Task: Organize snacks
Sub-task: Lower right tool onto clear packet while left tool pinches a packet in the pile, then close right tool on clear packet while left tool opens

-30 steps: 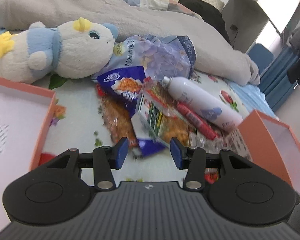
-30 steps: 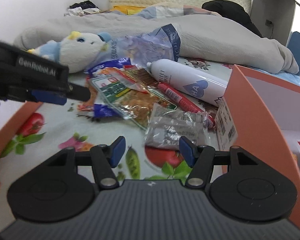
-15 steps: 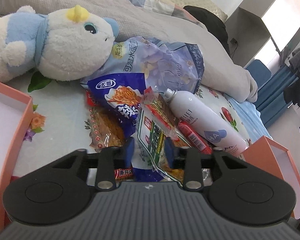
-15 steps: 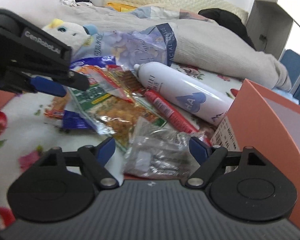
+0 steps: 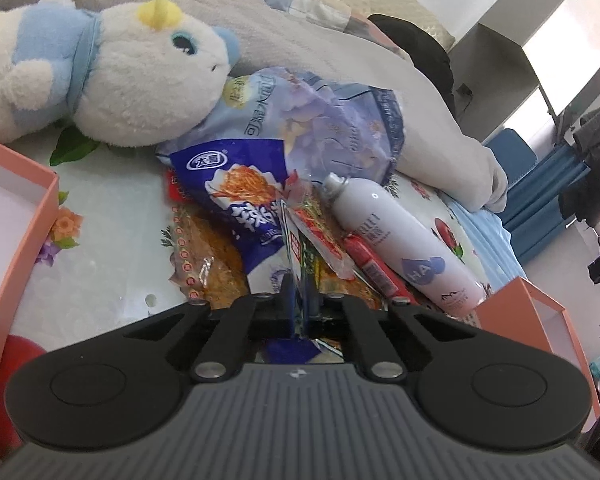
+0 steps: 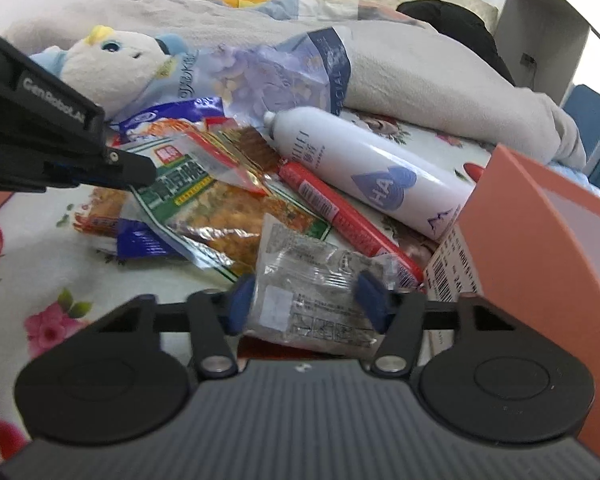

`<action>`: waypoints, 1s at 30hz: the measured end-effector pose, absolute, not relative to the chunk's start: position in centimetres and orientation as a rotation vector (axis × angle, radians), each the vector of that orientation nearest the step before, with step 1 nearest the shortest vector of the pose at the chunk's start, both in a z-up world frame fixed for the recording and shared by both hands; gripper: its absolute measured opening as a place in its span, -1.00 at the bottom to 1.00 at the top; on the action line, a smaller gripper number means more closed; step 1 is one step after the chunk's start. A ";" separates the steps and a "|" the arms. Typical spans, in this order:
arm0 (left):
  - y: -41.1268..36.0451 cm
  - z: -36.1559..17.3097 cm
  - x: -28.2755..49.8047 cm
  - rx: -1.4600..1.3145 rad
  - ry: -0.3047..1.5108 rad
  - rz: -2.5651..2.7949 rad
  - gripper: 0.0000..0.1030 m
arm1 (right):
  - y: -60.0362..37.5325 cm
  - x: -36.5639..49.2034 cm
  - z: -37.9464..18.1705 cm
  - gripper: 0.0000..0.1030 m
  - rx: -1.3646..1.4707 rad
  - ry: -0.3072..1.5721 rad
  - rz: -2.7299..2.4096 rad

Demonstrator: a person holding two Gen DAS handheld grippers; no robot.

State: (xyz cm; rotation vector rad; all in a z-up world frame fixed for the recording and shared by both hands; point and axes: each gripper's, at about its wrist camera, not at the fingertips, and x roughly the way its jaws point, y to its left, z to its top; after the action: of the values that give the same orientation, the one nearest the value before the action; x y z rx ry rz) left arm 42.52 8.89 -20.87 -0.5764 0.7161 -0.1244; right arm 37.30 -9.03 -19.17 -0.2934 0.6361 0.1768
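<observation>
Two claws: left claw [image 5: 299, 300] pinching green snack pkt [image 6: 204, 200]; right claw [image 6: 305, 300] spread around clear pkt [image 6: 312, 292].

Heaped snack packets [image 6: 220, 208] on bedsheet [image 6: 40, 280]

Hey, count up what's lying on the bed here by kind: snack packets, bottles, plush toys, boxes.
Snack packets: 6, namely green-label packet, blue packet, lavender bag, clear packet, red stick, orange-brown packet.
Bottles: 1, white spray bottle.
Plush toys: 1, plush toy.
Boxes: 2, left and right.
Total: 10
</observation>
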 end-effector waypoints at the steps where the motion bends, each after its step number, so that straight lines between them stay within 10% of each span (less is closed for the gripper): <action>1: 8.8 -20.6 42.2 -0.576 0.711 -0.125 -0.96 | -9.2 37.1 -19.0 -0.17 -0.290 0.635 0.177; 5: 8.6 -19.2 40.5 -0.577 0.698 -0.120 -0.98 | -9.5 36.1 -17.7 -0.71 -0.265 0.625 0.179; 23: 8.7 -16.4 33.8 -0.561 0.708 -0.068 -0.97 | -10.5 28.1 -16.2 -0.72 -0.253 0.629 0.241; 25: 8.7 -16.7 34.4 -0.550 0.713 -0.112 -0.84 | -10.5 27.7 -16.2 -0.72 -0.255 0.626 0.249; 28: 9.0 -17.5 35.9 -0.585 0.748 -0.106 -0.07 | -10.4 27.4 -16.2 -0.72 -0.259 0.623 0.259; 30: 8.9 -17.7 36.7 -0.569 0.742 -0.102 -0.03 | -10.4 27.4 -16.2 -0.72 -0.263 0.623 0.267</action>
State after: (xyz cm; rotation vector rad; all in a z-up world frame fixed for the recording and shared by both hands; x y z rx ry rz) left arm 36.69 8.86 -17.72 -0.5695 0.7418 -0.1024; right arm 27.36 -10.43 -16.20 -0.2627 0.6234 0.2670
